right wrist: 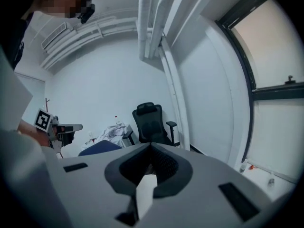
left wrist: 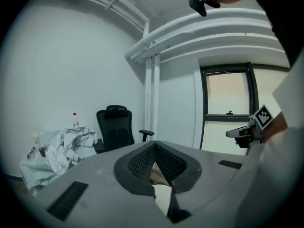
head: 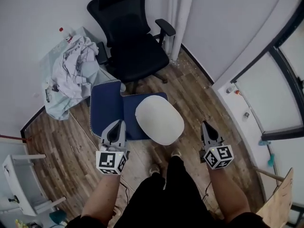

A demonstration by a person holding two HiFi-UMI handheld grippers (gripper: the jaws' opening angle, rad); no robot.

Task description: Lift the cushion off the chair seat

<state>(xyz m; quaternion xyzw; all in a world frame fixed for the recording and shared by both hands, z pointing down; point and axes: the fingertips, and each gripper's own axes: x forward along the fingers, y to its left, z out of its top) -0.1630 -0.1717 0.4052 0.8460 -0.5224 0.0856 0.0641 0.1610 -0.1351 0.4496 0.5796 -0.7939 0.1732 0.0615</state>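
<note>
A white oval cushion (head: 159,119) lies on the seat of a blue chair (head: 106,107) on the floor in front of me. My left gripper (head: 116,123) hovers over the chair's left side, just left of the cushion, with its jaws together and nothing between them. My right gripper (head: 204,124) hangs over the wooden floor to the cushion's right, apart from it, jaws also together and empty. In the left gripper view the right gripper (left wrist: 247,132) shows at the right. In the right gripper view the left gripper (right wrist: 57,126) shows at the left, above the blue chair (right wrist: 97,147).
A black office chair (head: 133,37) stands behind the blue chair. A low table with crumpled white cloth (head: 73,68) and a bottle (head: 61,31) sits at the left wall. White pipes (head: 178,13) run up the corner. A window (head: 280,94) is at the right, a white rack (head: 23,182) at the lower left.
</note>
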